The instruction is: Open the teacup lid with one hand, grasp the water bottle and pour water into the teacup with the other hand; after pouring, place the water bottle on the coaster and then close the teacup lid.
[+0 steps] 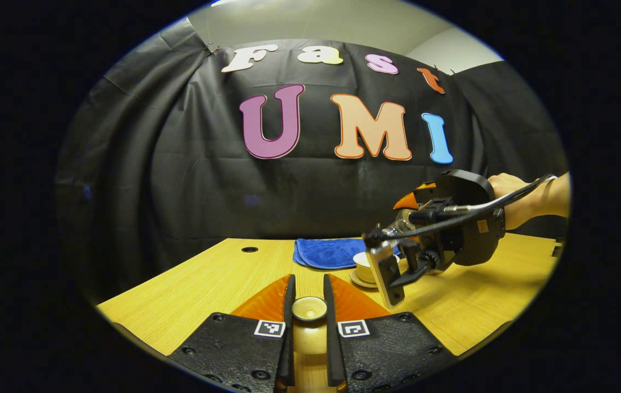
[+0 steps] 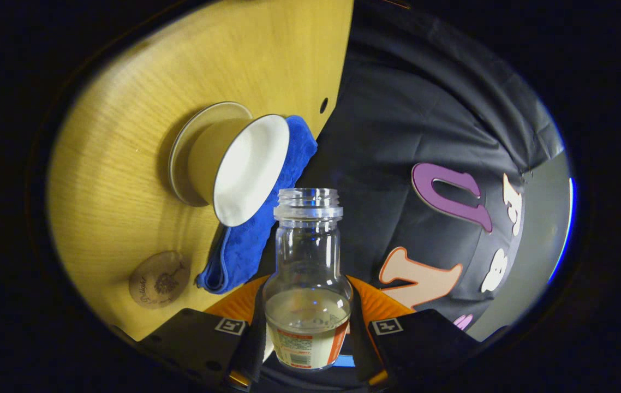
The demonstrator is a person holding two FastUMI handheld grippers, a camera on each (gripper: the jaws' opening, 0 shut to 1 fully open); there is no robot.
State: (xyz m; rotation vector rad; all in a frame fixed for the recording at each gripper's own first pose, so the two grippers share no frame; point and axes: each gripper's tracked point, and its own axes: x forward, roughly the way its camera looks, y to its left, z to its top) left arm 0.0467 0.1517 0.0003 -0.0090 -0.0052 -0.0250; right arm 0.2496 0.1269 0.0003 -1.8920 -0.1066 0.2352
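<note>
My left gripper (image 1: 309,305) clamps the teacup lid (image 1: 309,308) between its fingers above the wooden table (image 1: 207,284). My right gripper (image 2: 306,322) grips the water bottle (image 2: 307,284), tipped sideways with its open mouth near the lidless teacup (image 2: 237,164) on its saucer (image 2: 182,147), beside a blue cloth (image 2: 256,229) and the coaster (image 2: 159,279).

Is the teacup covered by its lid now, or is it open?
Open. The teacup shows its bare white inside on its saucer, while the left gripper holds the lid apart from it.
</note>
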